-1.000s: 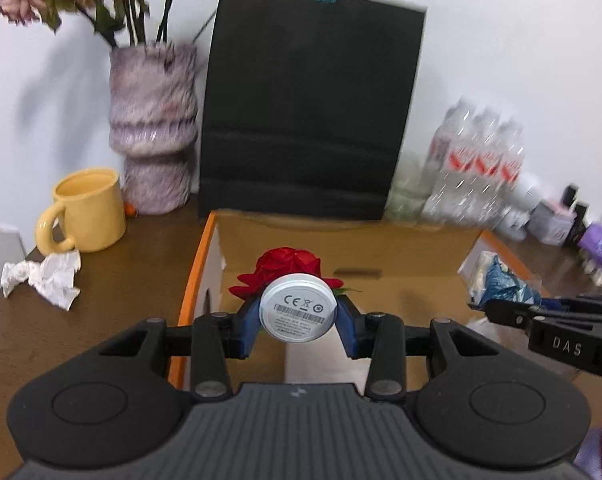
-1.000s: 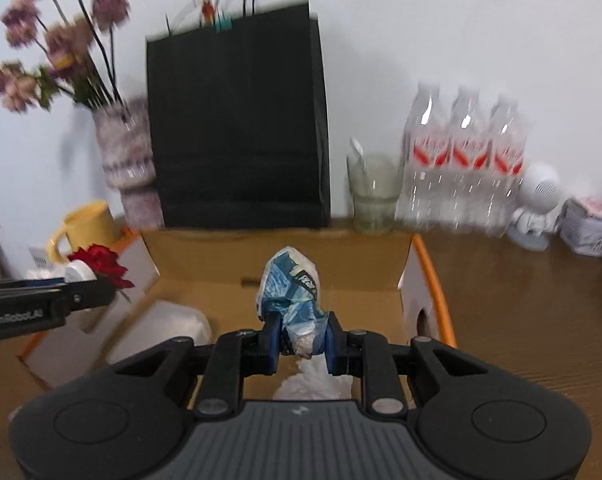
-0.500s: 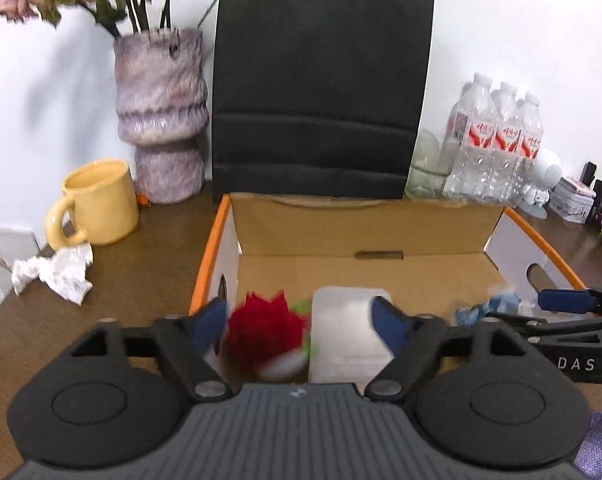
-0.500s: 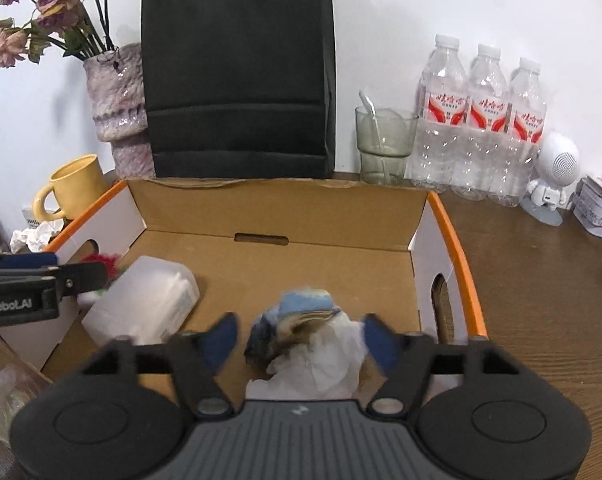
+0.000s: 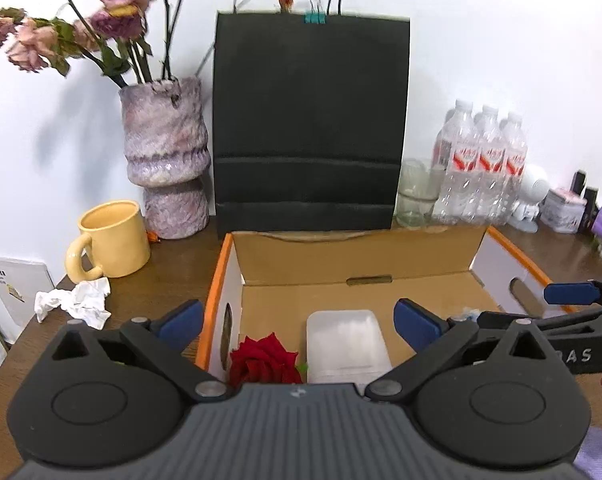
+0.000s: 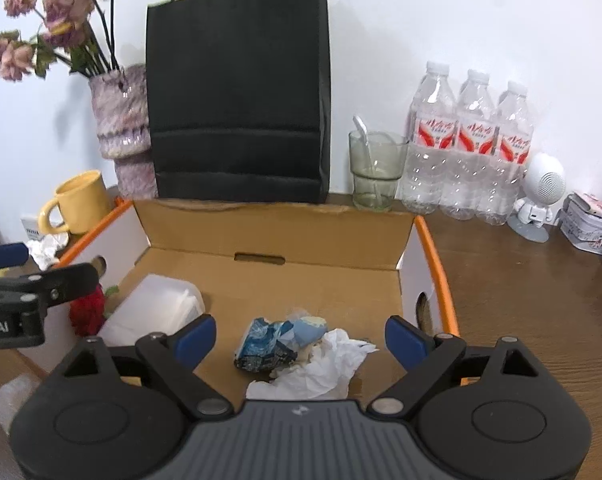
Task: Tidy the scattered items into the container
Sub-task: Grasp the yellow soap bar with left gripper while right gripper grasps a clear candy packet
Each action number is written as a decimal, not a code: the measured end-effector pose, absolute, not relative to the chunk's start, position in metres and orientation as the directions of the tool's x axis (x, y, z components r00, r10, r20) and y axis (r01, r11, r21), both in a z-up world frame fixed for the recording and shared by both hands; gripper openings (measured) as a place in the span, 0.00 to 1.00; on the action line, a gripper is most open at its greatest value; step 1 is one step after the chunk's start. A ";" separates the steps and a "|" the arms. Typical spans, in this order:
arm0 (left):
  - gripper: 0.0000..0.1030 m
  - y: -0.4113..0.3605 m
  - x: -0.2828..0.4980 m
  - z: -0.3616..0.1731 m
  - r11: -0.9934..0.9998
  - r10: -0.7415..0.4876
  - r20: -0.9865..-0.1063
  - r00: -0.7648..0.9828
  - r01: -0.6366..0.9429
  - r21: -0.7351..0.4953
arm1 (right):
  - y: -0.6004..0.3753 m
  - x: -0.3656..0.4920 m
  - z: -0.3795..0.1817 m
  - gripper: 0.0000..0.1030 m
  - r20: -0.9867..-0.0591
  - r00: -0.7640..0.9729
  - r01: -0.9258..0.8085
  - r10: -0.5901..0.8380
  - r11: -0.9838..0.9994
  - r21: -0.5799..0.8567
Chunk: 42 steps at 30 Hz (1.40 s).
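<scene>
Below, red rose [image 5: 265, 360] lies between spread fingers [image 5: 180, 319].

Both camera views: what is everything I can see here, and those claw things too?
Cardboard box: one, brown with orange rims, table centre.
Red flower: one, in the box, left corner.
White plastic tub: one, in the box beside the flower.
Blue wrapper: one, crumpled, on the box floor.
White tissue: one, in the box against the wrapper.
Crumpled paper: one, white, on the table by the mug.
Mug: one, yellow.
Vase: one, purple, dried flowers.
Bag: one, black.
Bottles: three, clear.
Glass: one.
Left claw: open, empty.
Right claw: open, empty.
</scene>
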State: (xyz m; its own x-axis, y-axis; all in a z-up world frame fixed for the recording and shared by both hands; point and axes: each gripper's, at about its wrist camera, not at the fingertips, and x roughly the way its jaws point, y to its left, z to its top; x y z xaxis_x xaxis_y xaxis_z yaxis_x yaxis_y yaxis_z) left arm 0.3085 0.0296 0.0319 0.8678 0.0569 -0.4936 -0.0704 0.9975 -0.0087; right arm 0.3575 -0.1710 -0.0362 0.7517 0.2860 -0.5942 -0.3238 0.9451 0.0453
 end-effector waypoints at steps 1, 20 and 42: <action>1.00 0.032 0.301 0.036 0.997 0.052 -0.482 0.874 -0.069 -0.018 | -0.175 0.351 -0.030 0.89 -0.584 0.757 -0.323 0.292 0.945 0.053; 1.00 0.056 0.174 0.021 0.999 0.051 -0.476 0.878 -0.054 0.007 | -0.202 0.207 -0.039 0.95 -0.560 0.765 -0.371 0.318 0.928 0.021; 1.00 0.027 0.096 -0.024 1.000 -0.028 -0.569 0.822 0.019 -0.021 | -0.224 0.113 -0.078 0.97 -0.567 0.776 -0.331 0.276 0.944 0.006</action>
State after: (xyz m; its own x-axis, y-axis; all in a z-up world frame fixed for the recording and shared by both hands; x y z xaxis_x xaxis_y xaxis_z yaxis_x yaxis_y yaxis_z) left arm 0.0964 0.0268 -0.0238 0.8220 -0.0280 -0.5688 0.0192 0.9996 -0.0215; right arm 0.1134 -0.2235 -0.0783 0.7761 0.2758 -0.5671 -0.3312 0.9435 0.0057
